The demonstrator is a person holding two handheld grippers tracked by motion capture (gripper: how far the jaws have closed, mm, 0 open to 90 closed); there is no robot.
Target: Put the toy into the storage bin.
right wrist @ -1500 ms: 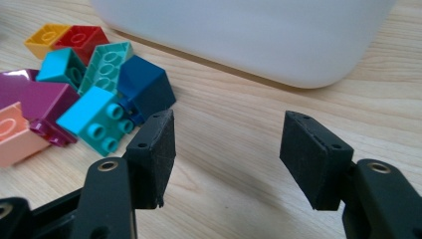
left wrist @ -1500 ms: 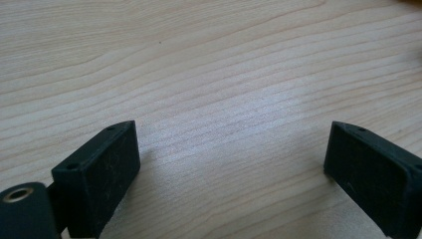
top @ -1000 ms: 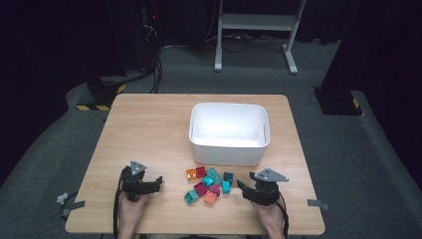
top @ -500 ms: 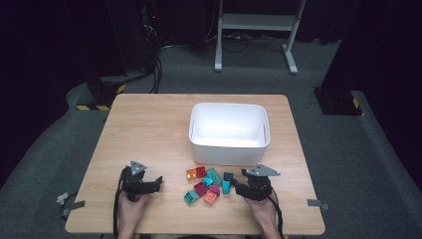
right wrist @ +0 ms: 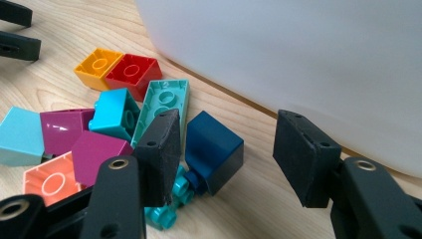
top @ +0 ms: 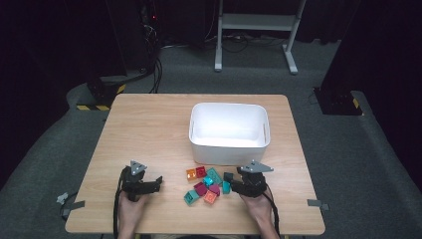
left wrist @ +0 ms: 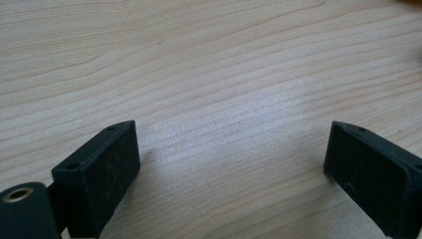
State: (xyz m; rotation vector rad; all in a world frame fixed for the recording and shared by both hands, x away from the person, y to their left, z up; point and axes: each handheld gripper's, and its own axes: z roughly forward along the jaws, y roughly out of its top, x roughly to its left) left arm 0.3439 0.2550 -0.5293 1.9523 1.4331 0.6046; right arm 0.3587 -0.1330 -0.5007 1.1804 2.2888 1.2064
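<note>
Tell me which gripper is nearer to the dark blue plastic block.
Right. The right gripper has the dark blue plastic block between its open fingers, which have just been closing. The left gripper rests on bare wood, across the block pile from it.

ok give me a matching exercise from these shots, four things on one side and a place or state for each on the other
Things:
1. dark blue block
2. orange block
3. white bin
4. left gripper

Places or states:
A. touching the red block
B. open over bare table
C. between the right gripper's jaws
D. behind the blocks

Pairs: 1-C, 2-A, 3-D, 4-B
</note>
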